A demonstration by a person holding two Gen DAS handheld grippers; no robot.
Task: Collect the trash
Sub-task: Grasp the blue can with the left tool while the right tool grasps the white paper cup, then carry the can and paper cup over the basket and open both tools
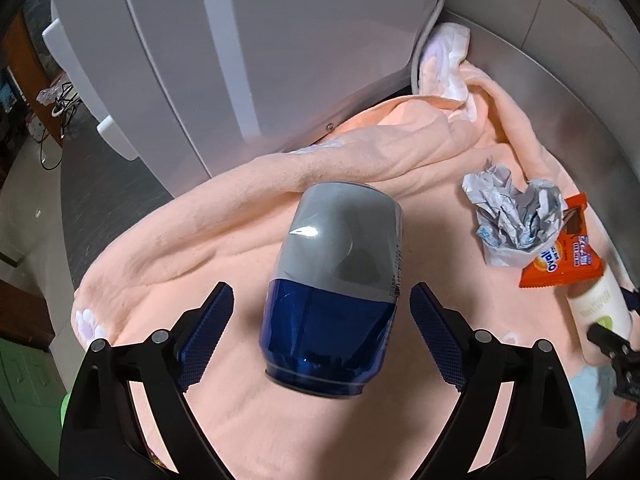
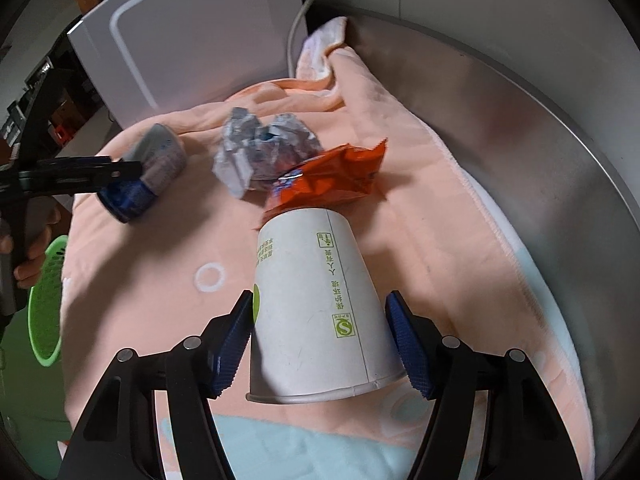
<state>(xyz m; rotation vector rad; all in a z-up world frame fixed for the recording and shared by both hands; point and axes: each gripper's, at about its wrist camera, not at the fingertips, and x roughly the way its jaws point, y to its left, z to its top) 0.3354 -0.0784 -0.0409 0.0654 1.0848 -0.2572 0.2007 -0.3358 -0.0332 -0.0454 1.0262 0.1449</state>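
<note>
Trash on the peach blanket (image 2: 400, 152): paper cup (image 2: 320, 312) on its side, right gripper (image 2: 320, 340) pinching its thin crushable wall mid-body; can (image 1: 332, 304) left of cup, light, slick, rigid, between the left gripper's (image 1: 322, 316) wide-open pads, untouched.

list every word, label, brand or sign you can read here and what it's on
"保护环境 人人有责", green print running down the side of the paper cup.
"S" in a green square mark, near the paper cup's rim.
"Ovaltine", read upside down and partly hidden, on the orange snack wrapper.
Small print on the cup's far side and on the blue and grey can: too small or blurred to read.
Crumpled foil wrapper: blue print, unreadable.
</note>
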